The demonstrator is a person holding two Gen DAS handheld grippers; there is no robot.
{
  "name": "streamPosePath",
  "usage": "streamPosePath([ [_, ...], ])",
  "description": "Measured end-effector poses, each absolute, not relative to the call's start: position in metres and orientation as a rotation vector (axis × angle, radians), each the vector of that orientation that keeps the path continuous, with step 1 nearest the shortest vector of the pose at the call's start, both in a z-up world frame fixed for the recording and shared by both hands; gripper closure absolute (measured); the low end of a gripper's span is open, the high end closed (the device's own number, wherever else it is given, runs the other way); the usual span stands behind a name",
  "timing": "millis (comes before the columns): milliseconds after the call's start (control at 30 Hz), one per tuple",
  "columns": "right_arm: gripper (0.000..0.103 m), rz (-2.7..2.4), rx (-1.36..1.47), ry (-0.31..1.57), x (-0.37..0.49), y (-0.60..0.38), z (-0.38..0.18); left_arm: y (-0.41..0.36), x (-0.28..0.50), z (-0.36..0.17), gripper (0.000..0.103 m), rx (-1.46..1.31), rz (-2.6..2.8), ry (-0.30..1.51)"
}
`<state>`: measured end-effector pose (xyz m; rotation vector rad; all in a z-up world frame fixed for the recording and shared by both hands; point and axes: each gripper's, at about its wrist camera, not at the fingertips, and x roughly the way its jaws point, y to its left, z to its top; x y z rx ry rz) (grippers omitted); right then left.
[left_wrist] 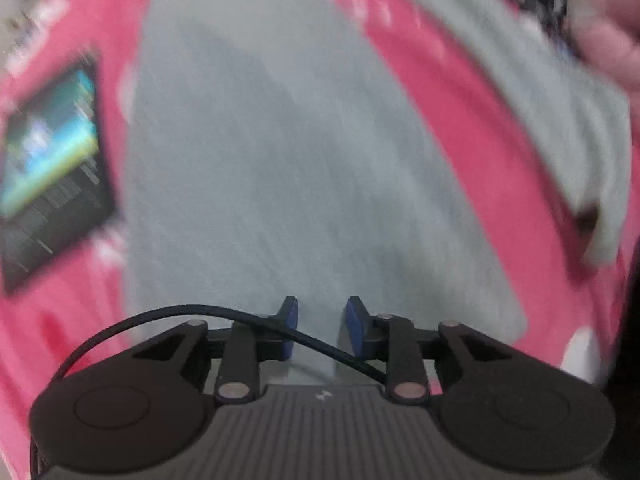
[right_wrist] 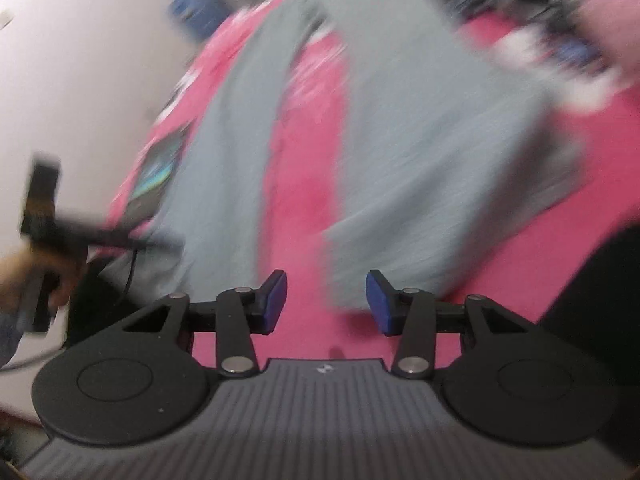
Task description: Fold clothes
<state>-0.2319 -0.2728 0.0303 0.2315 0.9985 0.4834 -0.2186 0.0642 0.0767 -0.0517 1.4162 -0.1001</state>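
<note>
One grey cloth garment (left_wrist: 280, 152) lies spread on the pink patterned bed cover (left_wrist: 460, 128), both blurred, no writing legible; left claw (left_wrist: 322, 328) and right claw (right_wrist: 326, 302) part-open, holding nothing.

A plain pale grey garment (left_wrist: 256, 152) lies on a bright pink cover (left_wrist: 472, 152) flecked with white; at the frame's left, a black tablet (left_wrist: 52, 168) glows cyan and yellow-green.

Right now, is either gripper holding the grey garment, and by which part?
Neither: the left gripper and right gripper both stand open and empty above the grey garment.
</note>
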Motion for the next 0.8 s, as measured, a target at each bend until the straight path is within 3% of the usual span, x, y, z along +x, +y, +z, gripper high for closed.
streamPosePath([
  [100,0.052,0.35,0.231,0.947,-0.229,-0.324,0.04,0.049,-0.234,0.077,0.072,0.036,-0.128,1.432],
  [200,0.049,0.287,0.241,0.977,-0.208,-0.365,0.032,0.038,-0.246,0.104,0.073,-0.1,-0.141,1.419],
  [267,0.049,0.256,0.274,1.001,-0.191,-0.379,0.023,0.025,-0.246,0.119,0.053,-0.334,-0.267,1.327],
  [333,0.048,0.242,0.315,1.006,-0.173,-0.388,0.016,0.008,-0.238,0.114,0.043,-0.573,-0.374,1.248],
  [533,0.033,0.399,0.362,0.99,-0.119,-0.391,-0.005,-0.041,-0.2,0.058,0.042,-0.812,-0.457,1.225],
  [633,0.017,0.497,0.397,1.068,-0.091,-0.388,-0.02,-0.054,-0.191,0.041,0.049,-0.929,-0.471,1.229],
  [700,0.014,0.496,0.369,1.16,-0.074,-0.38,-0.035,-0.061,-0.191,0.04,0.073,-0.954,-0.49,1.232],
  [733,0.014,0.49,0.356,1.21,-0.067,-0.376,-0.044,-0.064,-0.192,0.039,0.093,-0.964,-0.5,1.235],
  [800,0.014,0.49,0.361,1.283,-0.059,-0.371,-0.058,-0.059,-0.196,0.037,0.094,-0.989,-0.514,1.223],
])
